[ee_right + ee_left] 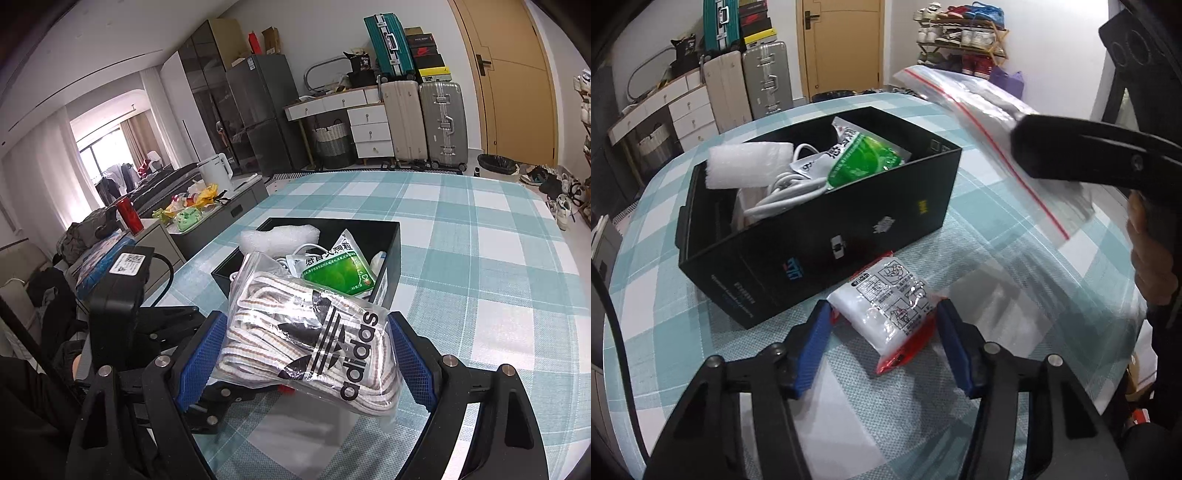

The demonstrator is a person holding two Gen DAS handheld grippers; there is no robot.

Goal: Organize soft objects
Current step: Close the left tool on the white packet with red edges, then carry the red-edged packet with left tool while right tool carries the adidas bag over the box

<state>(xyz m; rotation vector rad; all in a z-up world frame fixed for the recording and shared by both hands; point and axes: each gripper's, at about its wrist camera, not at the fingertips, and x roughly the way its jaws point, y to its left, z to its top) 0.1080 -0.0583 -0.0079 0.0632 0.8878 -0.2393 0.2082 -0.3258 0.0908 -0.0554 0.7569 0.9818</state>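
A black box (820,236) stands on the checked tablecloth and holds white foam (750,162), a white cable and a green sachet (864,160). A small white-and-red packet (890,310) lies in front of the box, between the open blue pads of my left gripper (882,332), which flank it without squeezing. My right gripper (306,350) is shut on a clear adidas zip bag of striped laces (314,332), held above the table near the box (388,236). In the left wrist view that bag (990,122) hangs at upper right.
The table (480,258) has a teal and white checked cloth. Behind it stand suitcases (439,122), a desk with drawers, a door and a shoe rack (960,40). A side cabinet with a kettle and clutter (207,192) is to the left.
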